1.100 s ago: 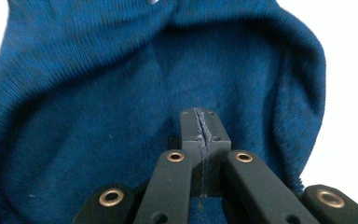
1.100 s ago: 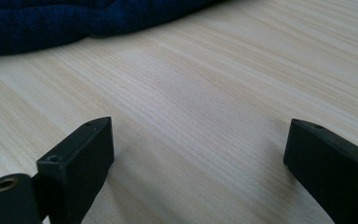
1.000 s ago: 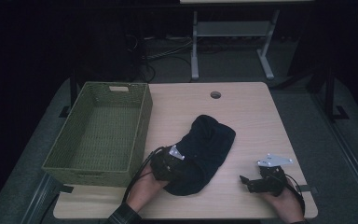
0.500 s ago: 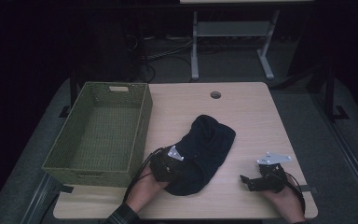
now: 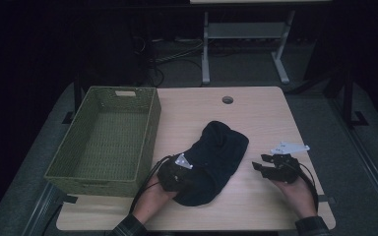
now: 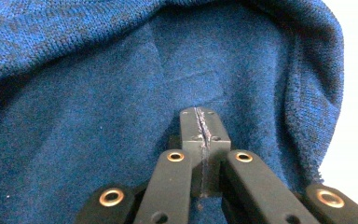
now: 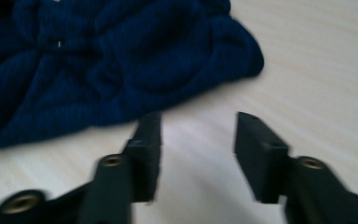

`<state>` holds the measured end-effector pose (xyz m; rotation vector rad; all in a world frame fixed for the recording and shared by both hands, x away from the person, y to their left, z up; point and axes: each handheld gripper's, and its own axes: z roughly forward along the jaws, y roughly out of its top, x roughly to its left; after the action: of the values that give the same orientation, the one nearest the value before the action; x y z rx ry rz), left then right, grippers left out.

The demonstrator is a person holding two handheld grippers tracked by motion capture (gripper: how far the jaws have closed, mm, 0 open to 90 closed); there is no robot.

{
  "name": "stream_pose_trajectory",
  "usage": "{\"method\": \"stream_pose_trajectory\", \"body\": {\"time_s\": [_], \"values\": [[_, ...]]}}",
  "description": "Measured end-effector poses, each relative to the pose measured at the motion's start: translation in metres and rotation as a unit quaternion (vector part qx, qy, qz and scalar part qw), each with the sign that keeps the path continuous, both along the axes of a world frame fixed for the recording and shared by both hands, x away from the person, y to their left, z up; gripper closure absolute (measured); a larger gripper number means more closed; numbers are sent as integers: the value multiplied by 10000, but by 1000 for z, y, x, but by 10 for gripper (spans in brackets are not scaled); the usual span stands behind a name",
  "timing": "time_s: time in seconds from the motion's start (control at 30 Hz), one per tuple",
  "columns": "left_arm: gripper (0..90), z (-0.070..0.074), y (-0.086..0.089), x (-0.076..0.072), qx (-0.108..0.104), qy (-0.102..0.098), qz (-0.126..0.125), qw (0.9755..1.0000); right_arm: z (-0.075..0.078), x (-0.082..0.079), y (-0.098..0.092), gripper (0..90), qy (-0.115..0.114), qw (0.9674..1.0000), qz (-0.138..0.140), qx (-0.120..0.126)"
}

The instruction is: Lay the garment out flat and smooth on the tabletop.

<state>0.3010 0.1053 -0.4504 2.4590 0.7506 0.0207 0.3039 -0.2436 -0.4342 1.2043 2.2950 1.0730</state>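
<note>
A dark blue knitted garment (image 5: 224, 147) lies bunched in the middle of the table (image 5: 261, 113). My left gripper (image 5: 191, 179) is at the garment's near left edge, its jaws shut on a fold of the knit. In the left gripper view the knit (image 6: 98, 88) surrounds the left gripper (image 6: 200, 117), whose jaws are pressed together. My right gripper (image 5: 260, 166) hovers to the right of the garment, apart from it. Its jaws have just been closing and stand part open with nothing between them. The right gripper view has the right gripper (image 7: 198, 128) over bare wood, with the garment (image 7: 98, 60) beyond.
A green woven basket (image 5: 147, 142) stands empty along the table's left side, close to my left hand. A round cable hole (image 5: 227, 100) sits near the far edge. Dark floor and a white desk frame (image 5: 206, 44) lie beyond the table.
My right gripper has lifted and moved a little away from the near edge, and its jaws stand narrower than before. The left gripper and the garment have not moved.
</note>
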Motion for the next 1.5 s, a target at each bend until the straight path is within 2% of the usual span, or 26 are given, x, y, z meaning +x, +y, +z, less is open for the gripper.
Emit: {"method": "stream_pose_trajectory", "body": {"time_s": [0.03, 0.1, 0.13, 0.17, 0.2, 0.23, 0.27, 0.3, 0.33, 0.37, 0.4, 0.47, 0.53, 0.73, 0.8, 0.93, 1.03, 1.07, 1.1, 1.23, 1.3, 1.4, 1.5], "values": [[899, 0, 0, 0, 0, 0, 0, 10000, 0, 0, 0, 571, 0, 10000, 0, 0], [899, 0, 0, 0, -24, 9, 18, 10000, 4, 9, 4, 668, -26, 10000, 52, -19], [899, 0, 0, 0, -6, 9, -4, 10000, 7, 19, 8, 751, -28, 9999, 102, -2], [900, 0, 0, 0, -6, 9, -4, 10000, 7, 19, 8, 751, -28, 9999, 102, -2], [900, 0, 0, 0, 2, -5, -7, 10000, 8, 28, 11, 837, -56, 9999, 149, 4], [899, 0, 0, 0, 2, -5, -7, 10000, 8, 28, 11, 837, -56, 9999, 149, 4], [900, 0, 0, 0, 9, -11, -8, 10000, 9, 39, 13, 872, 8, 9998, 200, 47], [900, 0, 0, 0, 19, -18, -6, 10000, 9, 39, 13, 897, 8, 9998, 200, 47], [900, 0, -1, 0, 17, -12, 2, 10000, 8, 49, 16, 898, 39, 9996, 212, 189], [900, 0, -1, 0, 17, -12, 2, 10000, 8, 49, 16, 898, 39, 9996, 212, 189], [900, 1, 0, 0, 65, -30, -39, 10000, 5, 60, 19, 899, 125, 9995, 204, 185], [900, 1, 0, 0, 82, -29, -58, 9999, 1, 68, 21, 899, 143, 9993, 192, 300], [900, 1, 0, 0, 84, -29, -59, 9999, -4, 78, 25, 900, 299, 9991, 198, 228], [900, 1, -1, 0, 81, -42, -36, 10000, -17, 93, 31, 900, 408, 9989, 193, 125], [900, 1, -2, -1, 78, 1, -35, 10000, -29, 99, 33, 900, 546, 9983, 172, -60], [900, 1, -2, -1, 15, 127, -75, 9999, -34, 102, 34, 900, 505, 9986, 126, -73], [900, 1, -4, -3, -26, 197, -119, 9997, -33, 108, 34, 900, 525, 9984, 88, -207], [900, 0, -7, -4, -103, 319, -217, 9992, -32, 113, 36, 900, 465, 9981, 54, -407], [900, -1, -8, -6, -129, 358, -258, 9989, -32, 115, 36, 900, 418, 9980, 20, -474], [900, 0, -14, -10, -130, 398, -363, 9985, -31, 123, 35, 900, 472, 9976, -78, -509], [900, -1, -17, -13, -163, 427, -412, 9981, -31, 128, 36, 900, 365, 9970, -195, -653], [900, -1, -21, -15, -139, 390, -490, 9979, -33, 130, 33, 900, 379, 9976, -296, -506], [900, 0, -22, -14, -149, 396, -492, 9979, -31, 129, 31, 900, 404, 9981, -282, -375]]}}
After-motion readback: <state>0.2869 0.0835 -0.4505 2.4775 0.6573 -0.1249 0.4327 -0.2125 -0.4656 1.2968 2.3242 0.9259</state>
